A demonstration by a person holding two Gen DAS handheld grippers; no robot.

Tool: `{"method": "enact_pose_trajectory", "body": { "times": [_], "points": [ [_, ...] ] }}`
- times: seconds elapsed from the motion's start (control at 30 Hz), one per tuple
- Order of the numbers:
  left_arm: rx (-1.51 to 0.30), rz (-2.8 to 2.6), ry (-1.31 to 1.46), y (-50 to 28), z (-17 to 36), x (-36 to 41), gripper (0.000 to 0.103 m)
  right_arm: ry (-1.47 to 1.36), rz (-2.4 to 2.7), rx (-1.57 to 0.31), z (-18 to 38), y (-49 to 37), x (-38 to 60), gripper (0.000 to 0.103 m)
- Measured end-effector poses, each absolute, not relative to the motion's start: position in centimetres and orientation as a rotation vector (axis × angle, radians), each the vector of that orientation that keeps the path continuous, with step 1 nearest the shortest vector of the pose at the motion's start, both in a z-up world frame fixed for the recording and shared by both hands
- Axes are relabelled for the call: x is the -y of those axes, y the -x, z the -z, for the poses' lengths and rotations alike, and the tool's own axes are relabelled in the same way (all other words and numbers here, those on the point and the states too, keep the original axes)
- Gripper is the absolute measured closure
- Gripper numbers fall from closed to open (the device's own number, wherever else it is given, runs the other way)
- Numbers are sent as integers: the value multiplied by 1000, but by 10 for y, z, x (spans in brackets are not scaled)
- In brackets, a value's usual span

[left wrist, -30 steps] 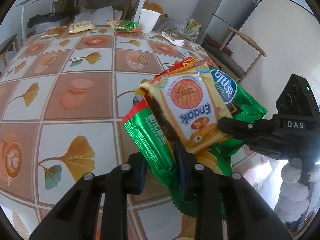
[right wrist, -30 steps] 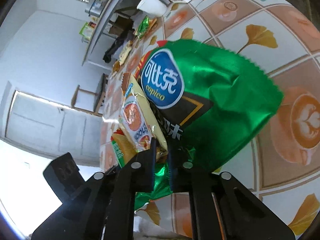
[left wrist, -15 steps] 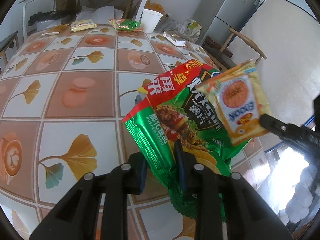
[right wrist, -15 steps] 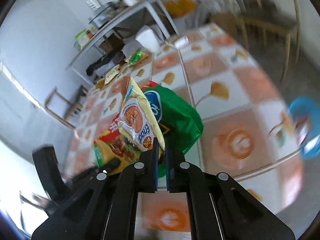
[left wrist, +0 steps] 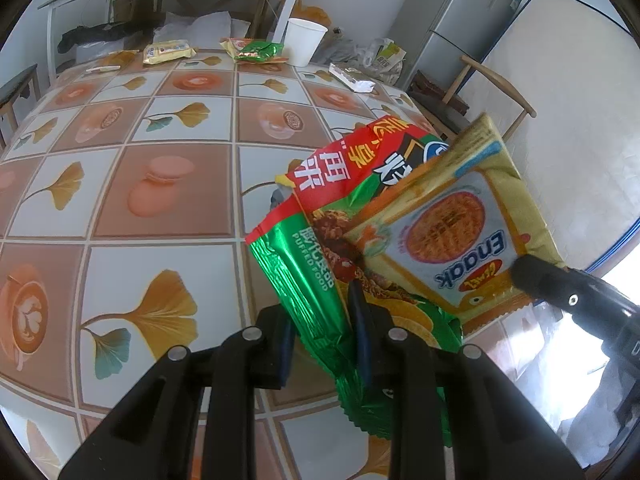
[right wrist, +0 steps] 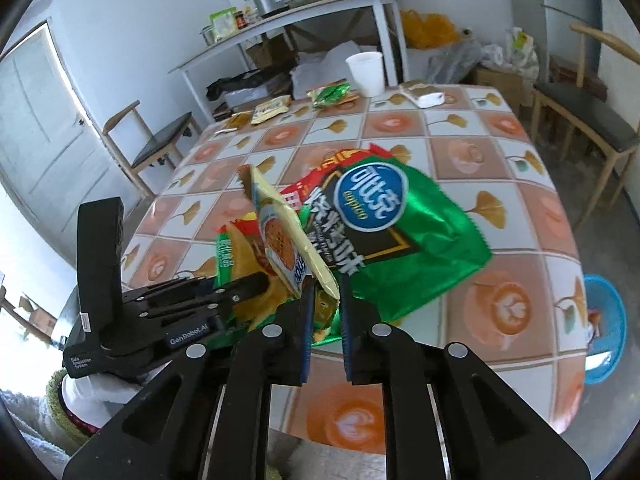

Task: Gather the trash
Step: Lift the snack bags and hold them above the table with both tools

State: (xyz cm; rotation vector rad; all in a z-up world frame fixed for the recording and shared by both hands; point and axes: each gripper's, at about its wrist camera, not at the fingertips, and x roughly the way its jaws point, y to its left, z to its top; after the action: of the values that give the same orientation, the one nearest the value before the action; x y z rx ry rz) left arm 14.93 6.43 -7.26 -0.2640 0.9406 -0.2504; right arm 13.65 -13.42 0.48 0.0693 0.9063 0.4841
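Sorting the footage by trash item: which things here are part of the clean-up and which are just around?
Clean-up: green chip bag in left gripper; yellow Enaak packet between right gripper jaws, just opening; far wrappers; paper cup.
Around: fridge, chairs, shelf table.

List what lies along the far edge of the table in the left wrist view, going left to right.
Yellow snack packet → green snack wrapper → white paper cup → silver-white wrapper.
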Motion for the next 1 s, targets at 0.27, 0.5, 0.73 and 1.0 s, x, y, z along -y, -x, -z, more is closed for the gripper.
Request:
{"method": "enact_pose_trajectory", "body": {
  "times": [0.27, 0.5, 0.73, 1.0],
  "points": [
    [-939, 249, 268, -149, 73, -64, 79, -78, -506, -908, 1, -136, 125, 89],
    [-942, 250, 281, -150, 73, -65, 79, -134, -501, -904, 2, -139, 130, 93],
    [-941, 250, 296, -151, 74, -67, 83, -153, -481, -874, -3, -136, 138, 98],
    [-908, 255, 343, -149, 68, -73, 87, -208, -453, -850, -9, -140, 158, 98]
  ]
}}
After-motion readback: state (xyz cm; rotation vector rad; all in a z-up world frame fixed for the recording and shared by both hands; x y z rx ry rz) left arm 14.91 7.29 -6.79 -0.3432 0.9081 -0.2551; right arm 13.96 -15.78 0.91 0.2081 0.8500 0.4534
